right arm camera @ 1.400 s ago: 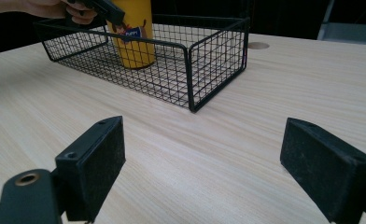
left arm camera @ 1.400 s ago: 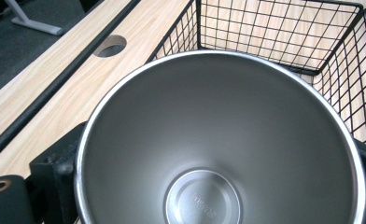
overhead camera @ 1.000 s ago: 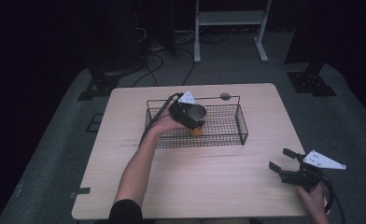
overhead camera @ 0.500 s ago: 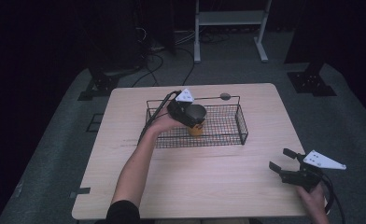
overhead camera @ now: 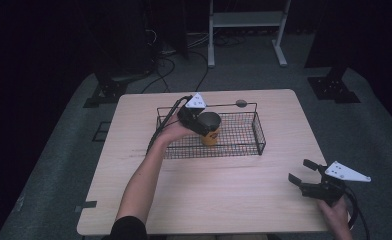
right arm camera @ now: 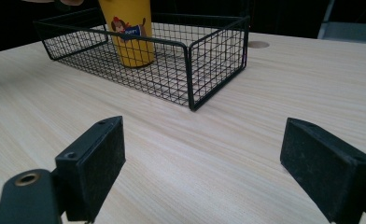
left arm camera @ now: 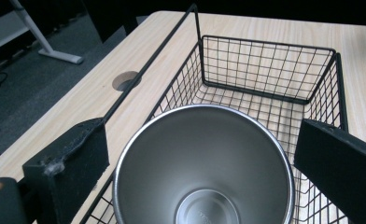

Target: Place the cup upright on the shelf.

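A yellow cup (overhead camera: 210,134) with a steel inside and a cartoon print (right arm camera: 130,32) stands upright in the left half of a black wire basket (overhead camera: 258,132). My left gripper (overhead camera: 207,124) hangs over the cup from the left, open. In the left gripper view its jaws stand on either side of the cup's rim (left arm camera: 204,168), very close to it. The right gripper (overhead camera: 301,171) rests low near the table's front right corner, open and holding nothing. In the right gripper view it (right arm camera: 202,154) faces the basket's near corner (right arm camera: 190,70) across bare wood.
The basket's long handle runs along its far side (left arm camera: 144,70). A round cable hole (overhead camera: 241,103) lies in the table behind the basket. On the dark floor beyond are a white frame (overhead camera: 244,20) and black stand feet (overhead camera: 334,87). Bare tabletop lies in front of the basket.
The left gripper has shifted very slightly over the cup. The right gripper has not moved.
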`<state>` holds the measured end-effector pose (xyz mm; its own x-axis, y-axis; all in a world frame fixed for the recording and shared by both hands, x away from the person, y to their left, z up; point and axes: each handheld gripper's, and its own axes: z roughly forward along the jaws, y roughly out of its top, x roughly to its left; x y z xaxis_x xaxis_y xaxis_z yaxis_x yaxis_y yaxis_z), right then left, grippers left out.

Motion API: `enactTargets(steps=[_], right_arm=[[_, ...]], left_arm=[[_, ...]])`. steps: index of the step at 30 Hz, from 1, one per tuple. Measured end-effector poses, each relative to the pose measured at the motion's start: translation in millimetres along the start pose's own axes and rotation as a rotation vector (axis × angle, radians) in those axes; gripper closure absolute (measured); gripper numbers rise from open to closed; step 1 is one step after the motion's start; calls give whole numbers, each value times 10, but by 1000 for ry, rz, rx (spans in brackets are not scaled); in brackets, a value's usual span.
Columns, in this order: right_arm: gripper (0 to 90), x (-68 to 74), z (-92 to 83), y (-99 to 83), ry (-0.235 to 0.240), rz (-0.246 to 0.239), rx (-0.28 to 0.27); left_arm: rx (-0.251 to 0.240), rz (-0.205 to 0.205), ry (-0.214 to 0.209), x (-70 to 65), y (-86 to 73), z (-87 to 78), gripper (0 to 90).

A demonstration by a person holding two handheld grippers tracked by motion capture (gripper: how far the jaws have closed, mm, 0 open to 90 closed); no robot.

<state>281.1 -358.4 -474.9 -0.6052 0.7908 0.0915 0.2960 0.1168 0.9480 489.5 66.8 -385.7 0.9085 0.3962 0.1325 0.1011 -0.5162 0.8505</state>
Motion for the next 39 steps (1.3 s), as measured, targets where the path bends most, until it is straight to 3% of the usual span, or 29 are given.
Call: enactTargets(steps=[18, 31, 39], right_arm=[[130, 9, 5, -1, -9, 2, 11], [130, 7, 3, 0, -9, 5, 8], [130, 5, -1, -1, -10, 9, 6]], left_arm=[[-75, -26, 22, -106, 17, -201, 24], [-121, -25, 11, -255, 53, -319, 24], [-136, -40, 7, -280, 2, -375, 24]])
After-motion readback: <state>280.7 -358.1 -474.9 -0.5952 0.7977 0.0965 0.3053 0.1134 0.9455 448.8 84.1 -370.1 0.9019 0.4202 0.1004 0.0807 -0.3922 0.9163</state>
